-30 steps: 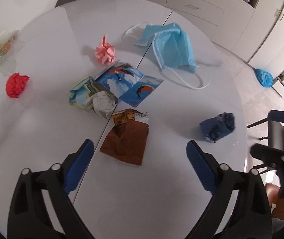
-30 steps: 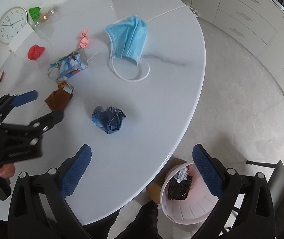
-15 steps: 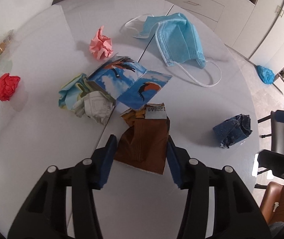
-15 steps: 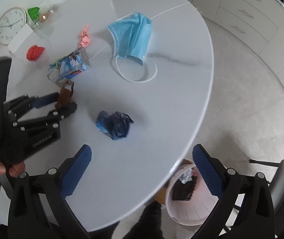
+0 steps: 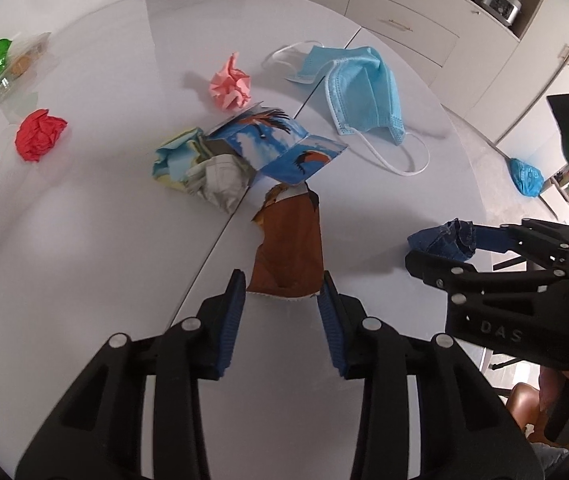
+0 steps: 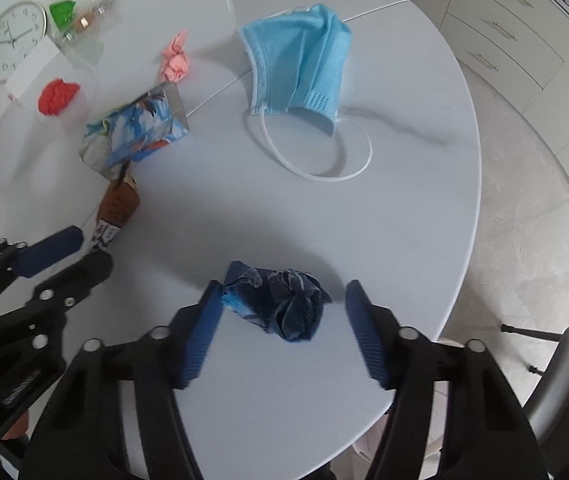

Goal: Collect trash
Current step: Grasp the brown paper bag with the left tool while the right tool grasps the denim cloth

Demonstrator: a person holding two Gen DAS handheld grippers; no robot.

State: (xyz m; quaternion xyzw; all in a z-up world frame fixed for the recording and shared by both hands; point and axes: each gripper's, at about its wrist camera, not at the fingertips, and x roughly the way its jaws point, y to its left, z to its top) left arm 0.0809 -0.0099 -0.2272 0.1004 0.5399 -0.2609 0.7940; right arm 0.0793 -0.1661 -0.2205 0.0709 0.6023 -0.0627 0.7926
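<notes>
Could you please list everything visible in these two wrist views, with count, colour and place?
table: one, white, under everything
face mask: one, light blue, far right part of table
pink paper ball: one, left of mask
red paper ball: one, far left
printed paper: one, blue, crumpled, table centre
brown wrapper: one, between left jaws
dark blue wad: one, between right jaws
clock: one, white, far left edge
clear packet: one, green inside, beside clock
blue bag: one, on floor
cabinets: white, behind table
left gripper: black, blue pads, jaws closing on wrapper
right gripper: black, blue pads, jaws closing round wad
</notes>
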